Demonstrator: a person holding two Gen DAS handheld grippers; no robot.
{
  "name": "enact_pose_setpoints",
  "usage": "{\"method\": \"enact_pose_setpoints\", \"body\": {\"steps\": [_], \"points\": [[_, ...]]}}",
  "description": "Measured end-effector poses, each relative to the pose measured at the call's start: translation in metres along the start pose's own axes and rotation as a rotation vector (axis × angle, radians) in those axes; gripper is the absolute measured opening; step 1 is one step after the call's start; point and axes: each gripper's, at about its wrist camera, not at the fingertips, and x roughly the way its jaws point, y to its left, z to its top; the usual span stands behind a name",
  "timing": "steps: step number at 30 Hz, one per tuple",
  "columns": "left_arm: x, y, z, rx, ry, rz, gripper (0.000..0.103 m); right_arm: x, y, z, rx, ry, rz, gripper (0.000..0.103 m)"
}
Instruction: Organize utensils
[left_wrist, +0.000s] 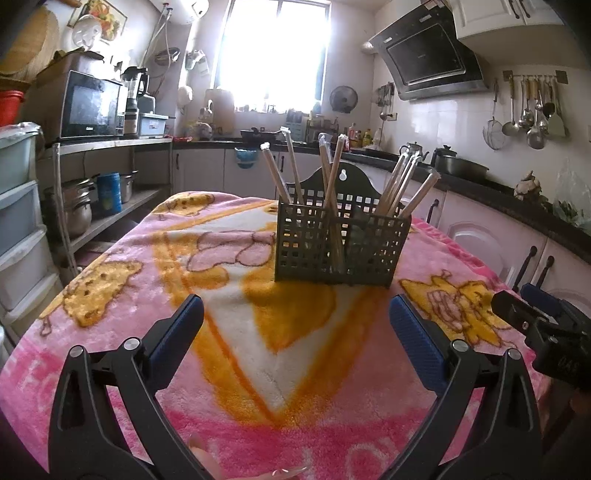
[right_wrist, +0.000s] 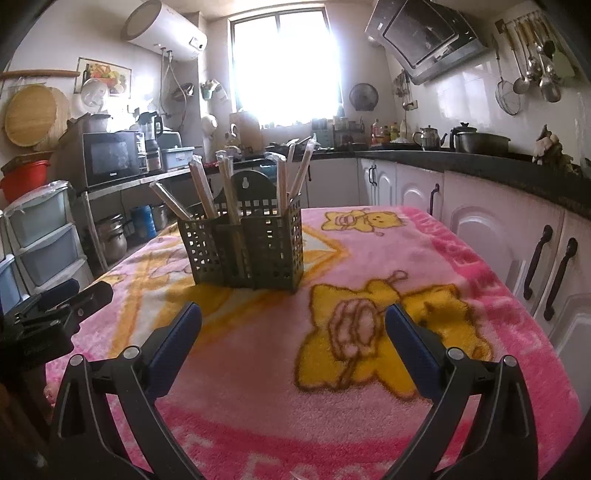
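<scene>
Nearest to us, our left gripper hovers above the pink blanket with its 2 blue-padded fingers spread wide apart and nothing between them; our right gripper hovers alongside in the same state, jaws apart and empty. In the left wrist view the right gripper pokes in at the right edge, so we hold the 2 tools side by side at about the same depth. Ahead of both, well apart from the fingertips, stands the dark perforated utensil holder on the blanket-covered table. From our left gripper it lies straight ahead and a little right of centre; from our right gripper it lies ahead and clearly to the left, so we judge the left gripper the better lined up, though neither is plainly nearer. The wrapped chopsticks stand in its compartments with their long axes roughly upright, fanning outward: some lean left, some right. No loose utensil shows on the blanket, so we judge the sorting is nearly or fully done. Any further grasp would call for a forward reach and fingers closing across a stick's upright shaft. Beyond the holder we see the kitchen counter and the bright window.
</scene>
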Motion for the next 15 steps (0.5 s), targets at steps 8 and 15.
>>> {"method": "enact_pose_setpoints", "body": {"steps": [8, 15], "points": [[0.0011, 0.0011, -0.0002, -0.007, 0.002, 0.004, 0.092, 0.0017, 0.0018, -0.001, -0.007, 0.005, 0.007, 0.097], [0.0009, 0.001, -0.0003, -0.006, 0.002, 0.006, 0.092, 0.0015, 0.0005, -0.0016, 0.0, 0.005, 0.006, 0.097]]}}
